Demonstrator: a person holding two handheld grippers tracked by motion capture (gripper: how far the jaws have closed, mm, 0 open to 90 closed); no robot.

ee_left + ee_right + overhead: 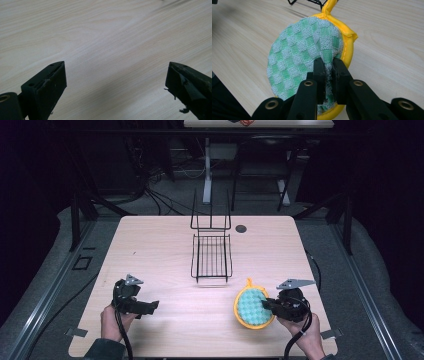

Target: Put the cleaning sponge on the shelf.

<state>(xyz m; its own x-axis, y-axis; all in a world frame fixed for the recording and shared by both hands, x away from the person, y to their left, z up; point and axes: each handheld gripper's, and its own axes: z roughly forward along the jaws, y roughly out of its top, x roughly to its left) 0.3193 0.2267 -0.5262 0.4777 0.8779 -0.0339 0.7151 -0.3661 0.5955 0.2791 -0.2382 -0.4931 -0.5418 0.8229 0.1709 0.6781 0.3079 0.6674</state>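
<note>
A round pad [253, 307] with a green checked terry face and a yellow rim and loop lies on the table's right front. My right gripper [267, 304] is shut on it; in the right gripper view the jaws pinch a fold of the green cloth [307, 47] near the yellow rim, at the gripper [328, 63]. My left gripper [150, 306] hovers at the left front, held by a hand. Its jaws stand wide apart over bare wood in the left gripper view [116, 82], nothing between them.
A black wire rack [211, 255] stands at the table's middle, its upright back toward the far edge. A small dark round spot [241, 228] lies to its right. The wooden table [165, 245] ends close behind both hands.
</note>
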